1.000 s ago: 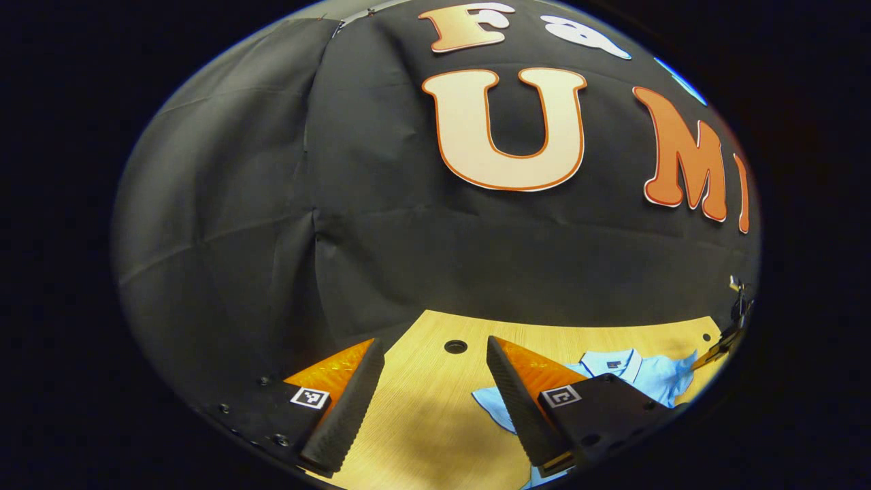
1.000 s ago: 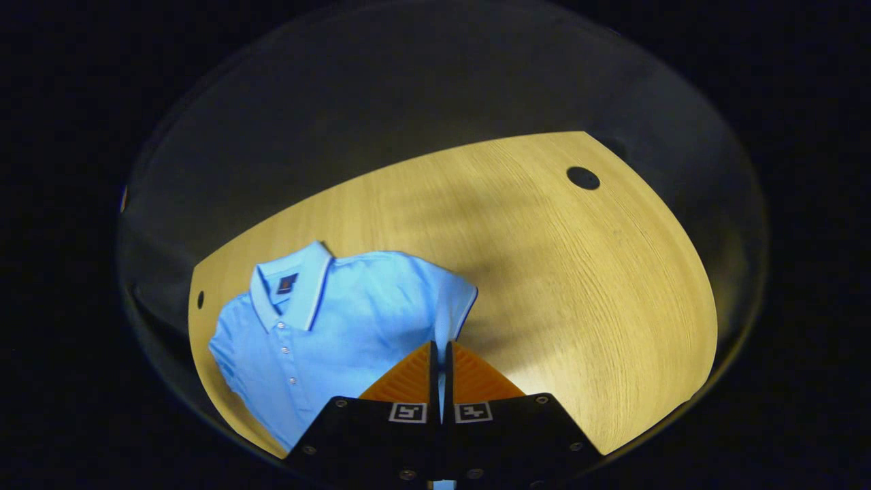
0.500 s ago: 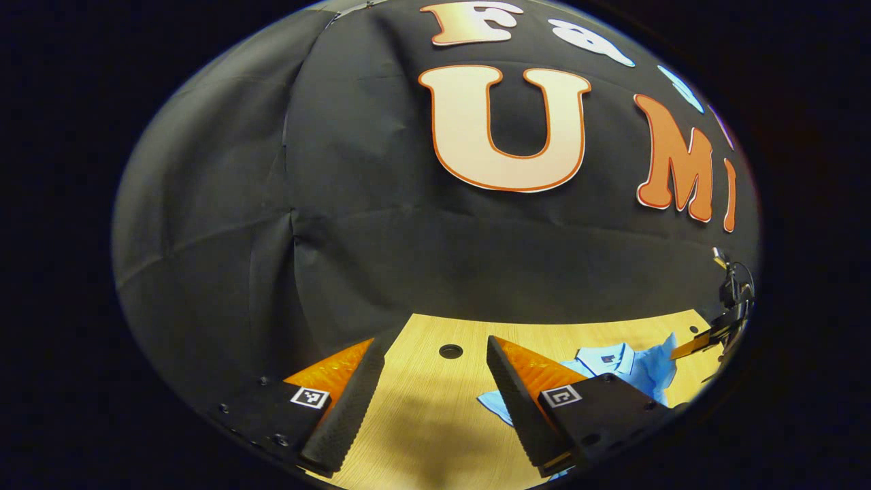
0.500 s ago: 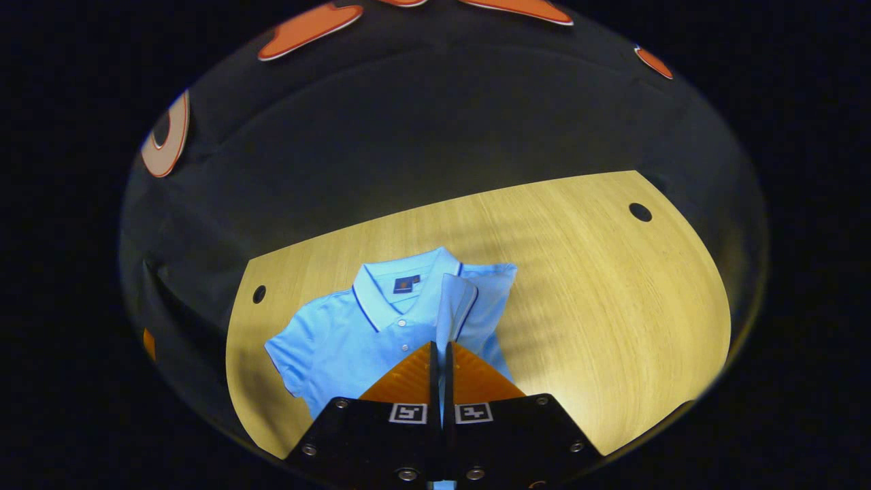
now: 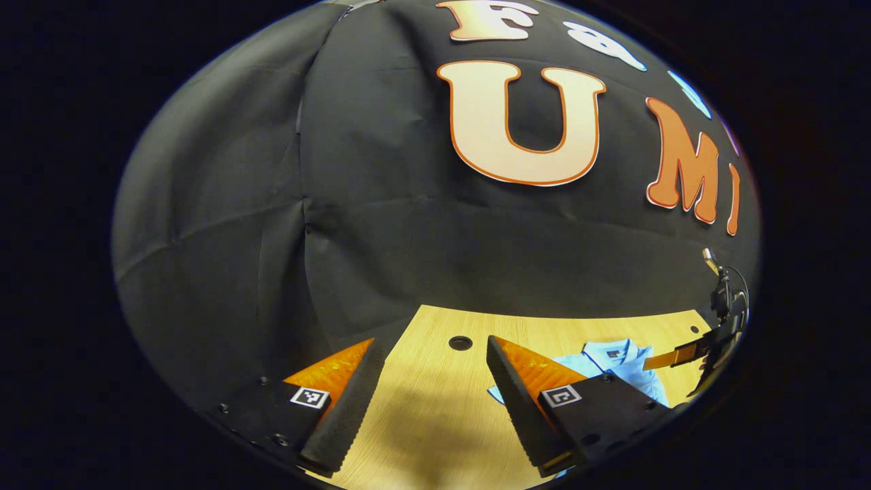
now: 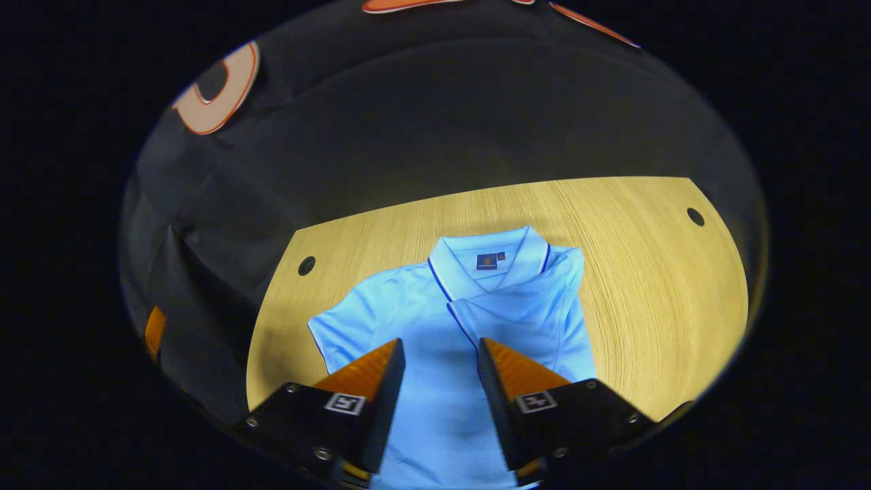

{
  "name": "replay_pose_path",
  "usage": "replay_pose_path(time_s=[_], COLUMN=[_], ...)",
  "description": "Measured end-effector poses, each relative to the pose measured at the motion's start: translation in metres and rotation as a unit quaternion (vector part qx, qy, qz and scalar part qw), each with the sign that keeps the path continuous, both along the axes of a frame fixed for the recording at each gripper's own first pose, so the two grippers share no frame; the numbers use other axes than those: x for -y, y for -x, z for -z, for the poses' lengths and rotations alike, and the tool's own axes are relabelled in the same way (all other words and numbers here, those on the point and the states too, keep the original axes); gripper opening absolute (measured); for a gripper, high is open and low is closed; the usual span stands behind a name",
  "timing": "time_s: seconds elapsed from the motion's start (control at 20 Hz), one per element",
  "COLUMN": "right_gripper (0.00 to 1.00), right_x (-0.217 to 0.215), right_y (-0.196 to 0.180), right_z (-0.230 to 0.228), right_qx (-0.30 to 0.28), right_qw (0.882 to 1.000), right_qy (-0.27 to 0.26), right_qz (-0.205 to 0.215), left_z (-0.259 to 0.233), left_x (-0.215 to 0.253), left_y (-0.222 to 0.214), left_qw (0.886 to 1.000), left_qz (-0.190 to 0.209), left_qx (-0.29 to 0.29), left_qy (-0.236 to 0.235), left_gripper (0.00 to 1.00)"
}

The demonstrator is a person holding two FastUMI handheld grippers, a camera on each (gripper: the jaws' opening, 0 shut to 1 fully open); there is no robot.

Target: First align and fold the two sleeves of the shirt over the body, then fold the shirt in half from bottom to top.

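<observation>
1. Light-blue polo shirt (image 6: 435, 327): flat on the wooden table (image 6: 646, 272), one sleeve (image 6: 524, 316) folded across the body, the other sleeve (image 6: 340, 327) spread out.
2. Right gripper (image 6: 439, 350): fingers apart, above the shirt, holding nothing.
3. Left gripper (image 5: 435, 354): fingers wide, empty, over bare table beside the shirt.

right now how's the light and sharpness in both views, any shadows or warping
Left gripper view: sharp, a broad soft shadow on the table ahead of the left gripper, and the shirt squeezed small at the warped edge. Right gripper view: shirt evenly lit and crisp, table rim bowed by the fisheye, dimmer toward its left corner, no glare.
</observation>
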State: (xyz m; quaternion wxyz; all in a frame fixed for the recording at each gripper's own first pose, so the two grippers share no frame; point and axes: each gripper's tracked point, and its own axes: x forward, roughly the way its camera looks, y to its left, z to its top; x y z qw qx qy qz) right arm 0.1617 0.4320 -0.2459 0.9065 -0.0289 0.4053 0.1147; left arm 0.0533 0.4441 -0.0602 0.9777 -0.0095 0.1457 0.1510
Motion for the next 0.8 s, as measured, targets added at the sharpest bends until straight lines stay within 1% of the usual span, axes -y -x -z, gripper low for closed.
replay_pose_path(time_s=[0.05, 0.1, 0.25, 0.35, 0.45, 0.6, 0.8], right_gripper=[0.86, 1.00, 0.99, 0.99, 0.99, 0.99, 0.99], right_x=[0.003, 0.009, 0.041, 0.068, 0.088, 0.119, 0.153], right_y=[0.004, 0.010, 0.026, 0.035, 0.043, 0.053, 0.068], right_z=[-0.003, -0.008, -0.015, -0.022, -0.026, -0.023, -0.020], right_qx=[0.005, 0.008, 0.015, 0.025, 0.030, 0.023, 0.018], right_qw=[1.000, 1.000, 1.000, 0.999, 0.998, 0.997, 0.995], right_qy=[0.001, 0.000, 0.001, 0.012, 0.011, 0.007, -0.001], right_qz=[-0.001, 0.002, 0.020, 0.037, 0.047, 0.068, 0.093], left_z=[0.002, 0.003, 0.016, 0.029, 0.048, 0.081, 0.130], left_x=[0.001, 0.001, 0.012, 0.024, 0.045, 0.074, 0.106], left_y=[0.001, 0.001, -0.004, -0.012, -0.024, -0.040, -0.068], left_qw=[1.000, 1.000, 0.999, 0.998, 0.996, 0.990, 0.981], left_qz=[-0.005, -0.011, -0.016, -0.009, 0.002, 0.016, 0.033], left_qx=[-0.005, -0.009, -0.034, -0.056, -0.080, -0.126, -0.179], left_qy=[0.001, 0.002, 0.011, 0.017, 0.035, 0.056, 0.061], left_gripper=[0.97, 0.97, 0.97, 0.98, 0.98, 0.98, 0.98])
